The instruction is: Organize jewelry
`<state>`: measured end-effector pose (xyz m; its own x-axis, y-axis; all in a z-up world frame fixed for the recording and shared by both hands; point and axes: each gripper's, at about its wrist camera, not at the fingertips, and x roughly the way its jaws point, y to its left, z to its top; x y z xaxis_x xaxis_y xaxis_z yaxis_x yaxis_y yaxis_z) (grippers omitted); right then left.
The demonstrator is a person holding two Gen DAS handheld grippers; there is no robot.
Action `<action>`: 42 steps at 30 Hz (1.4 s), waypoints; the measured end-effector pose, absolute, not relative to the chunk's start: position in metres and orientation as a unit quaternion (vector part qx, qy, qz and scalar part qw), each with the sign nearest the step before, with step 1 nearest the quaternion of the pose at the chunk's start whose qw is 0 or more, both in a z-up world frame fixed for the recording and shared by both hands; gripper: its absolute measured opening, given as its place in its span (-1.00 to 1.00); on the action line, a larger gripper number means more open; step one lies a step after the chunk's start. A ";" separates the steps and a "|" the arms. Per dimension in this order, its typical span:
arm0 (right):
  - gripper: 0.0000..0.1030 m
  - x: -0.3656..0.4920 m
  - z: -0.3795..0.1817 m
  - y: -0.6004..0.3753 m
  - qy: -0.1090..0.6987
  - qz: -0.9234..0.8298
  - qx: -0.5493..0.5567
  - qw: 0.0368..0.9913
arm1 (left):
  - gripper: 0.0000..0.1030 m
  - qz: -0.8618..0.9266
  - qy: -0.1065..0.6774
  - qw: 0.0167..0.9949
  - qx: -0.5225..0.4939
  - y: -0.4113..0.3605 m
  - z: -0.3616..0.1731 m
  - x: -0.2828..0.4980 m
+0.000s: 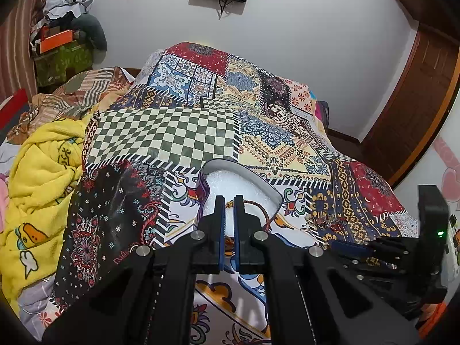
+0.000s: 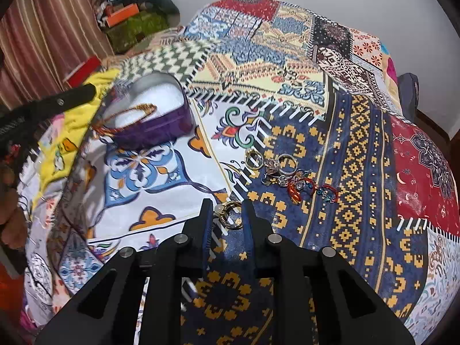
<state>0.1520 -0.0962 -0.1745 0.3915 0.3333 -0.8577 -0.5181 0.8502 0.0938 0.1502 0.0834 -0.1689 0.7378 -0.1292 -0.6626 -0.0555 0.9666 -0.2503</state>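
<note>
A purple heart-shaped jewelry box (image 1: pixel 218 169) with white foam lining sits open on the patterned bedspread; it also shows in the right wrist view (image 2: pixel 161 126). My left gripper (image 1: pixel 229 201) is shut on a braided red-brown cord bracelet (image 1: pixel 260 210) that drapes over the box; the bracelet also shows in the right wrist view (image 2: pixel 129 115). My right gripper (image 2: pixel 227 207) is partly open around a gold ring cluster (image 2: pixel 230 215) lying on the blanket. A pile of rings and beaded bracelets (image 2: pixel 293 176) lies just beyond it.
The patchwork bedspread (image 1: pixel 258 132) covers a raised mound behind the box. A yellow blanket (image 1: pixel 40 172) lies at the left. My right gripper's body (image 1: pixel 402 253) shows at the right in the left wrist view. Boxes and clutter (image 1: pixel 63 46) stand in the far left corner.
</note>
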 end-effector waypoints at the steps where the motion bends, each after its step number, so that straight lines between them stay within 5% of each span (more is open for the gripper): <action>1: -0.81 0.153 -0.177 -0.095 0.491 0.254 -0.097 0.828 | -0.94 -0.020 0.362 0.923 -0.127 0.083 -0.169 0.150; 28: -0.81 0.145 -0.149 -0.108 0.463 0.287 -0.044 0.838 | -0.94 -0.036 0.358 0.929 -0.091 0.062 -0.155 0.133; 42: -0.81 0.179 -0.108 -0.006 0.394 0.368 -0.087 0.838 | -0.94 0.005 0.352 0.929 -0.113 0.103 -0.153 0.127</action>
